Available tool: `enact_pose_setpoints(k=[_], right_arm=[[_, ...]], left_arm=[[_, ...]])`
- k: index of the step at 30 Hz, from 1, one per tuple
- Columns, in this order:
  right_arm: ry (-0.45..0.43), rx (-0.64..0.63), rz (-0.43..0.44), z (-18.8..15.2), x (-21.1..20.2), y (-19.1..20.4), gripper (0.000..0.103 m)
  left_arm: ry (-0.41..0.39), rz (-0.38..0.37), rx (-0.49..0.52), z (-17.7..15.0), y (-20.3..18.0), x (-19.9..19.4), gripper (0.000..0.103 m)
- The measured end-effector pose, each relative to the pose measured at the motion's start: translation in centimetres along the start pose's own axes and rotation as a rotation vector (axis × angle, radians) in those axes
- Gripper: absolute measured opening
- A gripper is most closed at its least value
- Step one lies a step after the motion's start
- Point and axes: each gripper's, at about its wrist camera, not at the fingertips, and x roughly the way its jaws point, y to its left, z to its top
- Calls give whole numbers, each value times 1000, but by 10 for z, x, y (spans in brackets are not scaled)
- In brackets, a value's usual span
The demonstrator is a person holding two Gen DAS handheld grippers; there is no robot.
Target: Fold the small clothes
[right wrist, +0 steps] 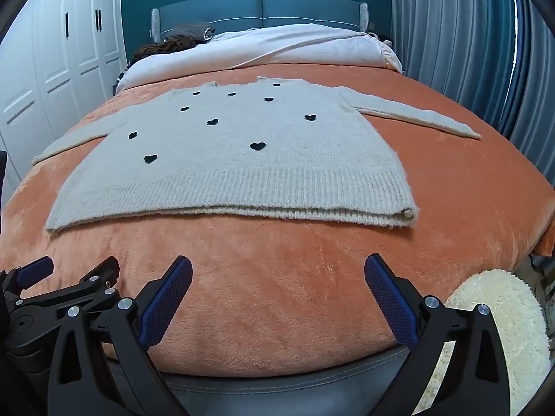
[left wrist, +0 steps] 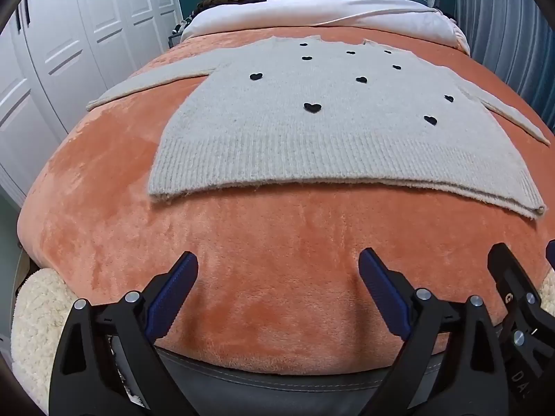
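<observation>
A light grey knitted sweater [left wrist: 312, 131] [right wrist: 242, 159] with small black hearts lies flat, front up, on the orange blanket [left wrist: 277, 260] [right wrist: 277, 277], both sleeves spread out to the sides and the ribbed hem nearest me. My left gripper [left wrist: 279, 260] hovers open over bare blanket short of the hem, nothing between its blue pads. My right gripper [right wrist: 277, 263] is likewise open and empty, just short of the hem. The right gripper's black finger shows in the left wrist view at the right edge [left wrist: 503, 267], and the left gripper [right wrist: 69, 277] shows at the lower left of the right wrist view.
A white duvet [left wrist: 329, 10] [right wrist: 277, 48] and dark clothes [right wrist: 166, 46] lie at the head of the bed by the blue headboard [right wrist: 260, 8]. White wardrobes [left wrist: 69, 52] stand left, grey curtains [right wrist: 468, 52] right. Fluffy cream rugs [left wrist: 34, 329] [right wrist: 503, 329] lie by the bed's foot.
</observation>
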Motion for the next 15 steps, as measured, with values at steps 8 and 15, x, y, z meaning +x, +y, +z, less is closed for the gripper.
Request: enact_pose_setpoints(k=[8,15], right_arm=[[2,-1,0,0,0,0,98],[5,-1,0,-1,1,1,98]], left_arm=[[-4,3,1,5,-3,-10,91],[-6,9,4,2,-4,-5,91]])
